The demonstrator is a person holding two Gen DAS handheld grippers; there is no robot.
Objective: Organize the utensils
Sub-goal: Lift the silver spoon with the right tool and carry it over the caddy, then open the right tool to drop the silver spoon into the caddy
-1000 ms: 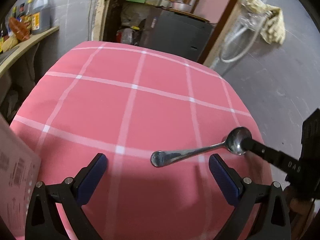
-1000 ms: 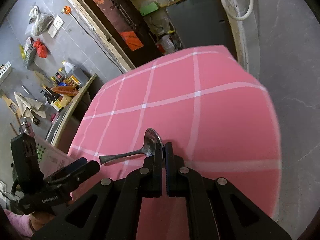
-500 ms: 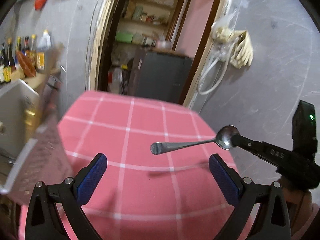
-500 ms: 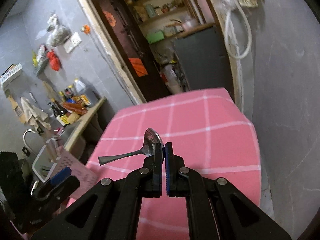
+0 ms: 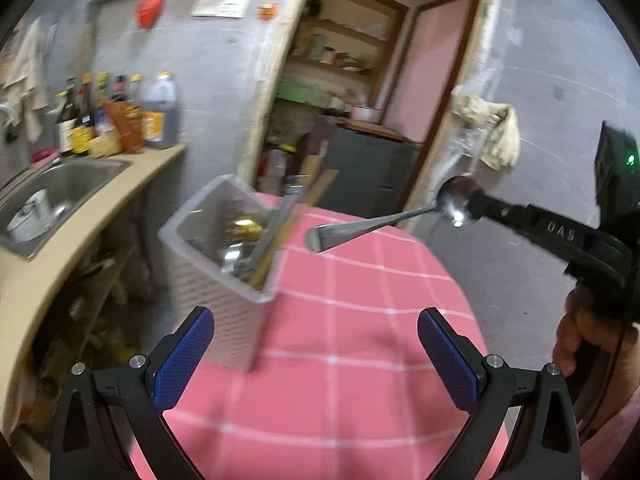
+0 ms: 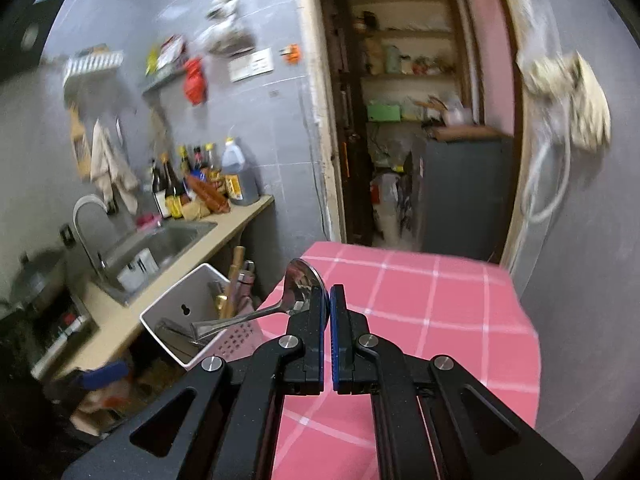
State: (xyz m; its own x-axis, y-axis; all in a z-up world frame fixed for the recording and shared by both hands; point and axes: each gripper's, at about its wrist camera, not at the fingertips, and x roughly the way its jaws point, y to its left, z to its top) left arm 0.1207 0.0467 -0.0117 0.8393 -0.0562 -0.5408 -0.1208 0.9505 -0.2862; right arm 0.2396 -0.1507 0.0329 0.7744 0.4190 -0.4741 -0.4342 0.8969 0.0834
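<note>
Two hand-held grippers here: our right hand-held gripper (image 6: 329, 300) is clamped on the shiny metal spoon's (image 6: 298, 290) bowl above the pink checked surface (image 6: 420, 300), near the white plastic utensil bin (image 6: 176, 312), while our left hand-held gripper (image 5: 316, 344) gapes wide, holding nothing.

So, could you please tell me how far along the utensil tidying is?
Done: several utensils already stand in the white bin. In hand: the right tool grips a metal spoon by its bowl, above the pink tablecloth. Left: dropping the spoon into the bin; the left tool is open, empty.

Spoon (image 5: 384, 222) above tablecloth (image 5: 360, 320), right of utensil bin (image 5: 216, 264); sink (image 5: 60, 192) farther left.
</note>
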